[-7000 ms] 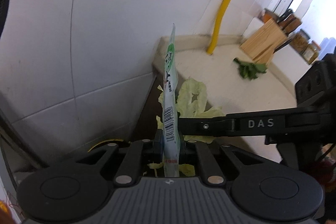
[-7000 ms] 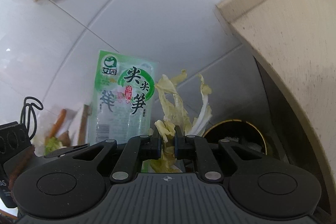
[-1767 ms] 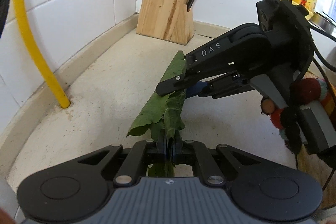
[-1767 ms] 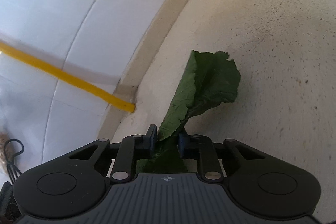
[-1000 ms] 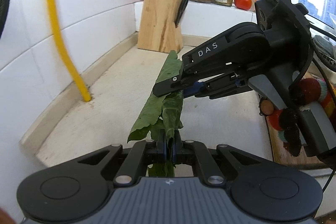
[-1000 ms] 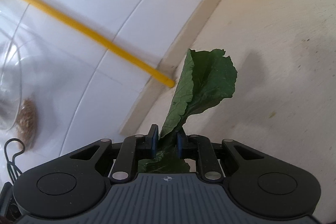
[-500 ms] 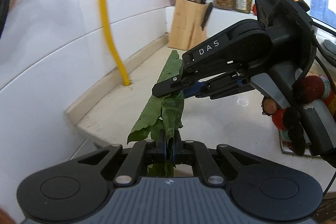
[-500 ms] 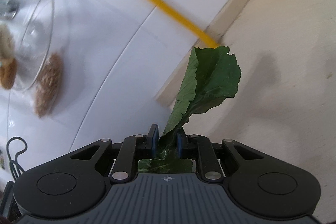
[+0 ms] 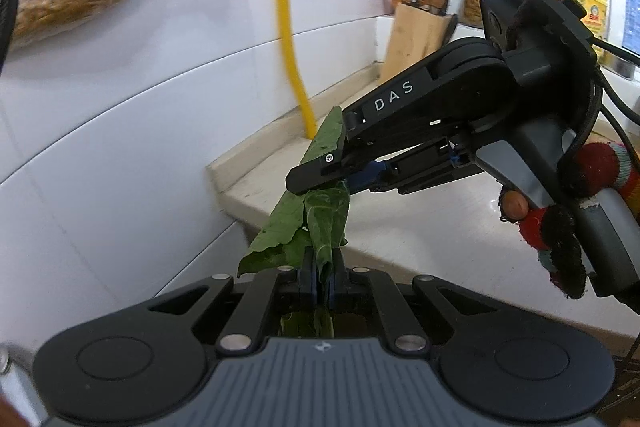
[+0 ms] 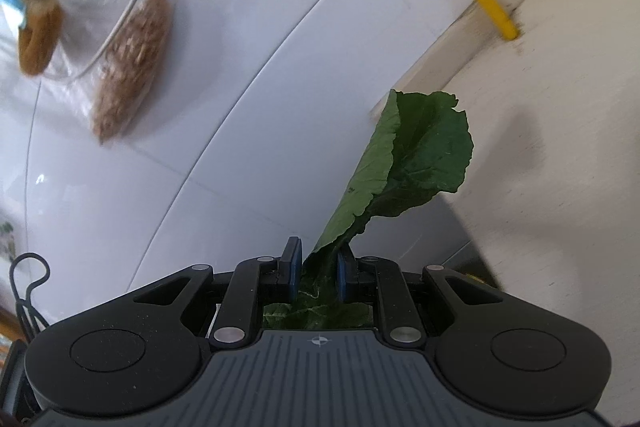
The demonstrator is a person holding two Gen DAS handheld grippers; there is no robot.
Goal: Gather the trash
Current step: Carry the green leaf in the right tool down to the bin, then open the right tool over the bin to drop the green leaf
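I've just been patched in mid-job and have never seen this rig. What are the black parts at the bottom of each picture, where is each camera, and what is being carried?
No robot arm here: a person holds a two-finger gripper in each hand, with a fisheye camera on each looking forward along its fingers. The black shape at the bottom of each picture is that gripper's own body.

In the left wrist view, the left gripper is shut on a green leaf. The right gripper, marked DAS, reaches in from the right.

In the right wrist view, the right gripper pinches another green leaf.

Behind lie a pale countertop, a white tiled wall, a yellow pipe and a wooden knife block.
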